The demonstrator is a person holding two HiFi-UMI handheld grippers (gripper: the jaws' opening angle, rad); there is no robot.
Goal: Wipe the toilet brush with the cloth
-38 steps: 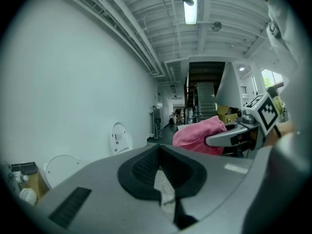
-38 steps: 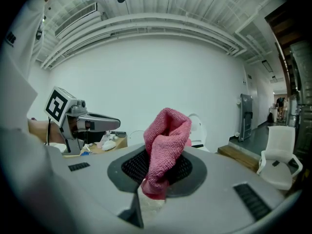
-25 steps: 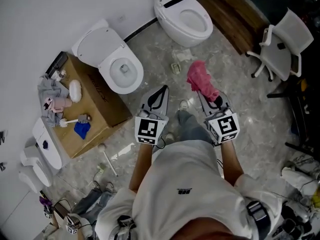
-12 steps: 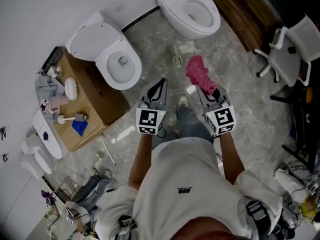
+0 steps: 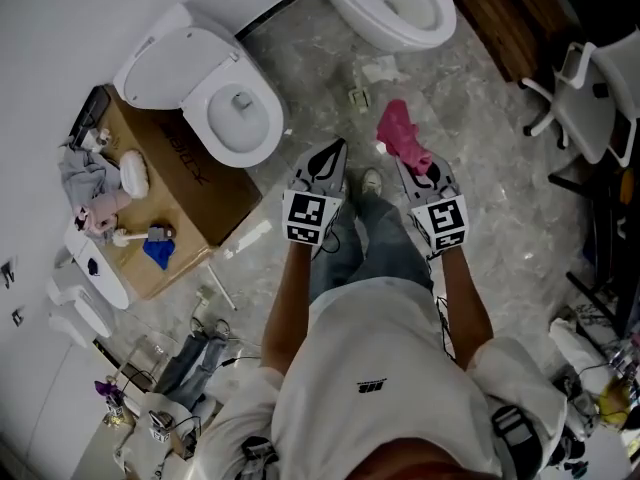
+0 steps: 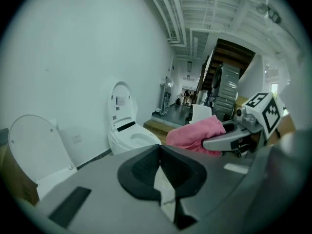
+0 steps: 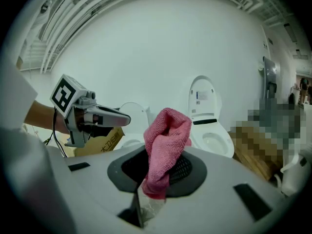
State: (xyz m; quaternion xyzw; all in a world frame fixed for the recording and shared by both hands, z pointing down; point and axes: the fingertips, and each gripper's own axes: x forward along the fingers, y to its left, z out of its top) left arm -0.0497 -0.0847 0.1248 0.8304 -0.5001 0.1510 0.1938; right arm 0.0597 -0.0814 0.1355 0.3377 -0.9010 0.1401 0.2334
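Soft cloth among hard, shiny surfaces.
We see a pink cloth (image 5: 403, 140), nubbly and matt like towelling, in the right gripper (image 5: 408, 168) of matt grey plastic. The toilet (image 5: 190, 68) is smooth, glossy white; beside it a dull brown cardboard box (image 5: 195, 196); around it a polished, marbled stone floor (image 5: 470, 118).

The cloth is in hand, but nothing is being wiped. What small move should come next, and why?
Probably swing the left gripper leftward toward the cardboard box and open its jaws. They are shut on nothing, while the right gripper pinches the pink cloth. What looks like the toilet brush lies on that box, well apart from both grippers.
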